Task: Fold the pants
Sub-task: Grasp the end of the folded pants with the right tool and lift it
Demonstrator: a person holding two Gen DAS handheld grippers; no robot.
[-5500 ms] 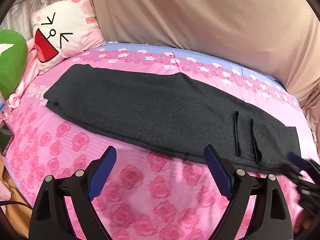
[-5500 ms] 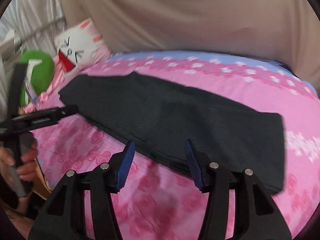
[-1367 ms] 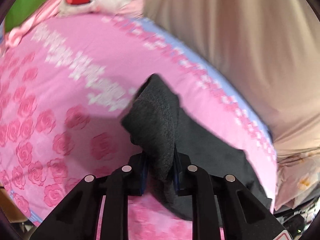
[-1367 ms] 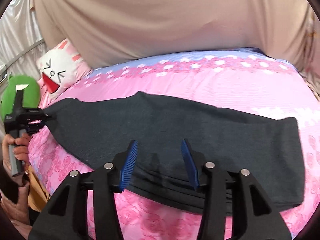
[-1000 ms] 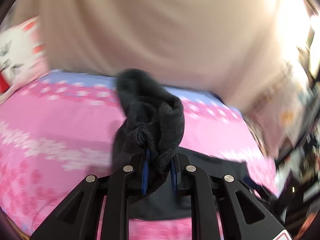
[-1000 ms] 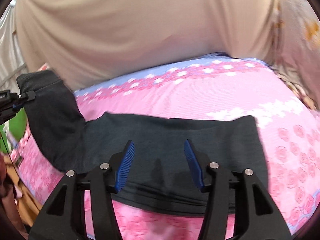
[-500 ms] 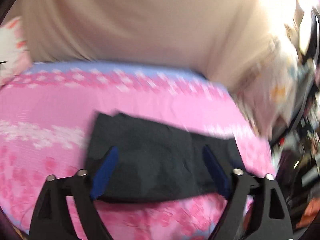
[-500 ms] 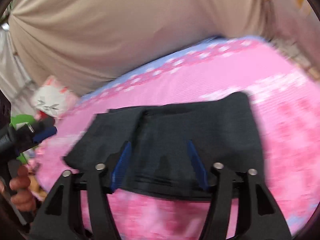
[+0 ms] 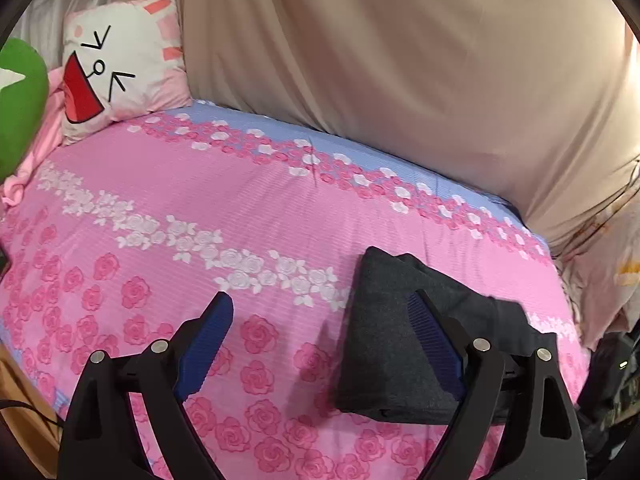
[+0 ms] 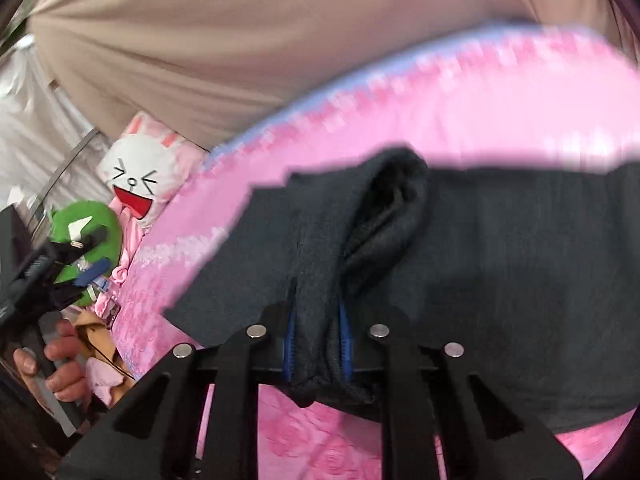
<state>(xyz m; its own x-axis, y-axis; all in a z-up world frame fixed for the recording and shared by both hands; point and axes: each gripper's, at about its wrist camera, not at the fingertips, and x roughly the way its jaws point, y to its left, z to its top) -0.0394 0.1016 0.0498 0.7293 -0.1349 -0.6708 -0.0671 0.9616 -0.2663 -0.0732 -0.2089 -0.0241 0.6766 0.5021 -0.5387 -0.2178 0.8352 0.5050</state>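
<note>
The dark grey pants (image 9: 396, 332) lie folded in half on the pink rose bedsheet (image 9: 200, 208), at the right of the left wrist view. My left gripper (image 9: 320, 320) is open and empty, above the sheet just left of the fold; its right finger overlaps the pants. My right gripper (image 10: 318, 344) is shut on a bunched edge of the pants (image 10: 500, 264), lifting a ridge of cloth. The left gripper also shows at the far left of the right wrist view (image 10: 56, 264), held in a hand.
A white bunny-face pillow (image 9: 116, 64) and a green plush (image 9: 16, 92) sit at the bed's head, far left. A beige curtain (image 9: 400, 60) hangs behind the bed. The bed's edge is near, below the grippers. Clutter lies off the right edge.
My left gripper carried the pant legs over onto the waist half, let go and pulled back open. My right gripper has shut on the pants' near edge and is moving; its view is blurred.
</note>
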